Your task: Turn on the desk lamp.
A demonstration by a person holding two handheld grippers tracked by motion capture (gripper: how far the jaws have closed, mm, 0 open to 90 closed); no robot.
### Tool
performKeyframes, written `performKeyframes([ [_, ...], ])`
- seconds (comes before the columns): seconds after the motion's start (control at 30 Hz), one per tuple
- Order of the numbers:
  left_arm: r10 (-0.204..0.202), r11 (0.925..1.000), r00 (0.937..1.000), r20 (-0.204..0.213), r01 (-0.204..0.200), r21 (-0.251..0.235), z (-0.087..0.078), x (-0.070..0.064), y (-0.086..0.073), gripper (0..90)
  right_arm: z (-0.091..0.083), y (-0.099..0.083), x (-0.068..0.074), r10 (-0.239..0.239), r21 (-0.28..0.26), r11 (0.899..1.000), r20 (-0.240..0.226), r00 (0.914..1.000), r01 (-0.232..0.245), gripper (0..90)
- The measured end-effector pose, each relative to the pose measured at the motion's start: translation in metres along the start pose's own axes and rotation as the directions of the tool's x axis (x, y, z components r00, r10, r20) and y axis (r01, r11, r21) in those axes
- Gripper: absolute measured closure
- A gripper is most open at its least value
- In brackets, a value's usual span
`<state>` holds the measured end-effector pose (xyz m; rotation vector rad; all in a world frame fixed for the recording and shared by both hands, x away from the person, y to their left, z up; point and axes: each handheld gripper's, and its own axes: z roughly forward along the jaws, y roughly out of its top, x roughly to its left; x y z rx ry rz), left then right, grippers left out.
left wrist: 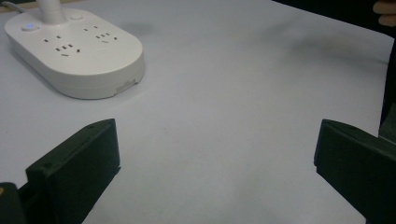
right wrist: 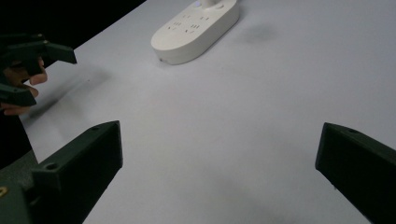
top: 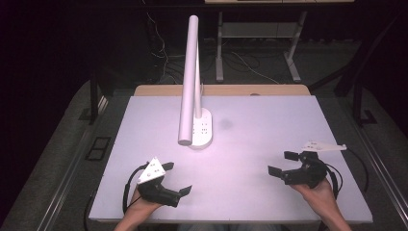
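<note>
Left gripper (top: 177, 178) has its 2 jaws spread wide with nothing between them, just bare white table (top: 260, 125) showing through the gap in the left gripper view. Right gripper (top: 281, 162), same story: 2 jaws fully apart, gripping nothing, white surface between them in the right gripper view. Both hover low near the front edge of the table, well apart from each other, each held by a hand (top: 317, 192) coming in from the bottom. Ahead of them, toward the middle of the table, sits a white oval power strip base (top: 203, 129) with sockets on top and a small lit blue button (left wrist: 29, 26). A tall white lamp arm (top: 190, 77) rises from that base and leans forward over the table.
</note>
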<state>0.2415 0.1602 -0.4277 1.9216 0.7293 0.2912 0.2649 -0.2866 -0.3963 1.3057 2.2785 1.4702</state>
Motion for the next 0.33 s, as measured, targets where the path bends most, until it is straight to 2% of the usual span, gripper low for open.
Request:
performKeyframes([
  [0.07,0.002,1.0,1.0,-0.004,-0.002,0.003,0.0,0.001,0.0,0.0,-0.001,-0.011,0.002,0.001,-0.002,1.0,0.001,1.0,-0.001,0.1],
  [0.27,-0.011,0.9999,0.9999,-0.012,0.011,0.0,-0.002,0.004,-0.001,0.0,0.0,-0.024,0.006,-0.013,0.007,1.0,0.01,0.9999,0.013,0.2],
  [0.33,-0.012,0.9999,0.9999,-0.012,0.012,0.002,-0.001,0.005,-0.001,0.0,0.0,-0.03,0.006,-0.005,0.005,1.0,0.01,0.9999,0.005,0.2],
])
